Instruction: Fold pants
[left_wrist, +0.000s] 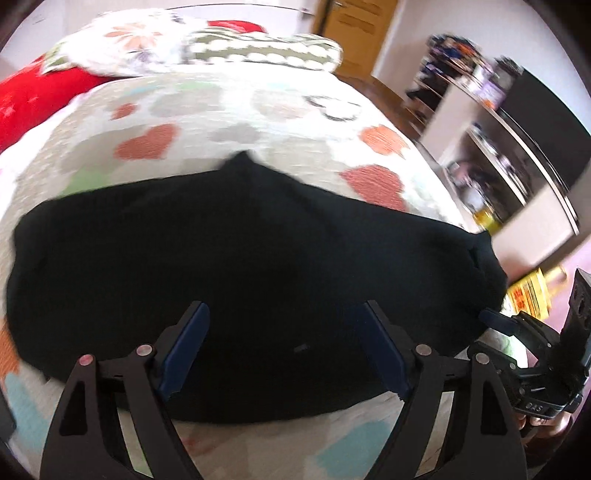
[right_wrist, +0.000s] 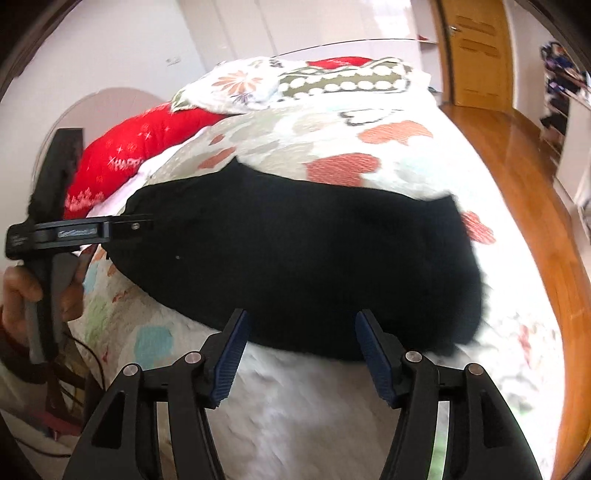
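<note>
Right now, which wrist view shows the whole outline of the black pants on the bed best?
The right wrist view: the black fabric pants lie folded on the heart-patterned quilt with almost the whole outline visible. In the left wrist view the pants fill the frame, and the open left gripper hides their near edge.

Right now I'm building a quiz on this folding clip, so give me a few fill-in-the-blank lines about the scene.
1. The pants lying on the bedspread are ____ in color.
2. The left gripper has its jaws ____.
3. The pillow beside the bedspread is ____.
4. The right gripper grips ____.

Missing words: black; open; red; nothing
</note>
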